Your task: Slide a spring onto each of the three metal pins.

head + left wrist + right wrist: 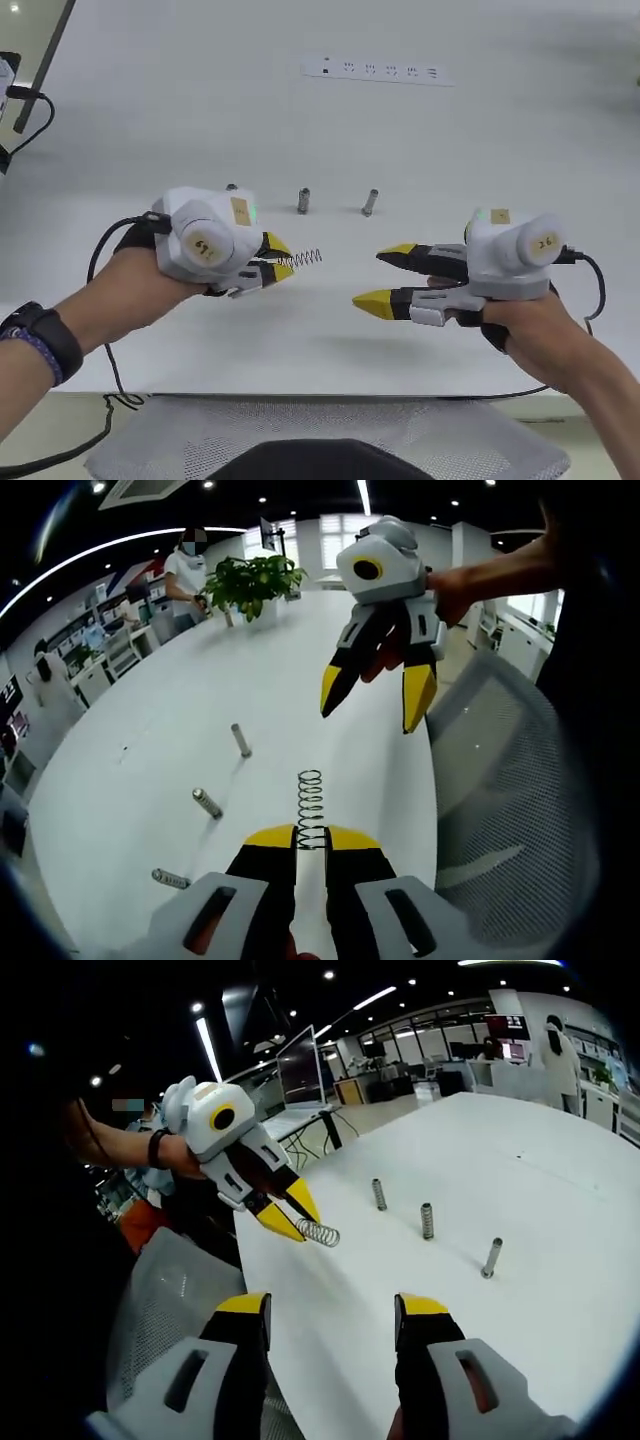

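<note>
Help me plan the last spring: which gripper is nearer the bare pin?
Right. The right gripper, open, is just on the person's side of the bare pin; the left gripper, shut on the spring, is farther away, off to the pin's left.

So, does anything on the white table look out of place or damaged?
Nothing stands out. The three short metal pins stand in a row on the white table. The left gripper holds a small metal coil spring by one end, coils even; the right gripper is open.

Bright overhead light, fisheye-warped edges
</note>
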Demonstrator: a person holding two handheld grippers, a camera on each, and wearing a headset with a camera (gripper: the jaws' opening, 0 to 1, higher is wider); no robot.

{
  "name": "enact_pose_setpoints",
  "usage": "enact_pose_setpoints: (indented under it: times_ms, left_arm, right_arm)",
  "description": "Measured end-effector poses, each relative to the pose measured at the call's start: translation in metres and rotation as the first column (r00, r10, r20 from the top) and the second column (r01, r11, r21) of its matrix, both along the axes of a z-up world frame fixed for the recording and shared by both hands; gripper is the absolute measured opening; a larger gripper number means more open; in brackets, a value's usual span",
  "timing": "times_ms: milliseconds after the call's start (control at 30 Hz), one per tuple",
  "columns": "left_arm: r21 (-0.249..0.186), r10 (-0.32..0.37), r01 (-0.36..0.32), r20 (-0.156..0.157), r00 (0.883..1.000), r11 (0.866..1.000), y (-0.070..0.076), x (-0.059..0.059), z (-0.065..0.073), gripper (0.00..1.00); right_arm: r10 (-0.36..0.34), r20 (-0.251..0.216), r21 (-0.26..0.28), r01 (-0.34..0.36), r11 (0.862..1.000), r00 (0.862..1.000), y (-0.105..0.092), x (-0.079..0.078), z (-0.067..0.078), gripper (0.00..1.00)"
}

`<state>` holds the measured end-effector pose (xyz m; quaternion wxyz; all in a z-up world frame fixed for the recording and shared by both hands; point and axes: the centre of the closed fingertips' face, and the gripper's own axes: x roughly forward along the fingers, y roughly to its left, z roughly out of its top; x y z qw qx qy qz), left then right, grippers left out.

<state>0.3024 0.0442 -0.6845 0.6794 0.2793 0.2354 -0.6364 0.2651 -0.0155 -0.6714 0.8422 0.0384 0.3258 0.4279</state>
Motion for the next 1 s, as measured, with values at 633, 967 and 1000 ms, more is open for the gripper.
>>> enact_pose_setpoints:
  times_ms: [633,967,1000]
  left_arm:
    - [-0.031,-0.069,0.07,0.016,0.997,0.997,-0.021,-0.021,0.015,0.02]
    - [-0.047,-0.112,0.113,0.022,0.994,0.993,-0.033,-0.033,0.023,0.02]
    - [-0.046,-0.115,0.116,0.023,0.993,0.992,-0.033,-0.034,0.023,0.03]
  right_arm:
    - [0.061,0.017,0.063,-0.062,0.996,0.998,0.017,0.003,0.006,0.35]
    - [0.081,0.025,0.113,-0.084,0.99,0.996,0.022,0.002,0.014,0.23]
    - [0.083,0.023,0.114,-0.085,0.99,0.996,0.022,0.002,0.014,0.22]
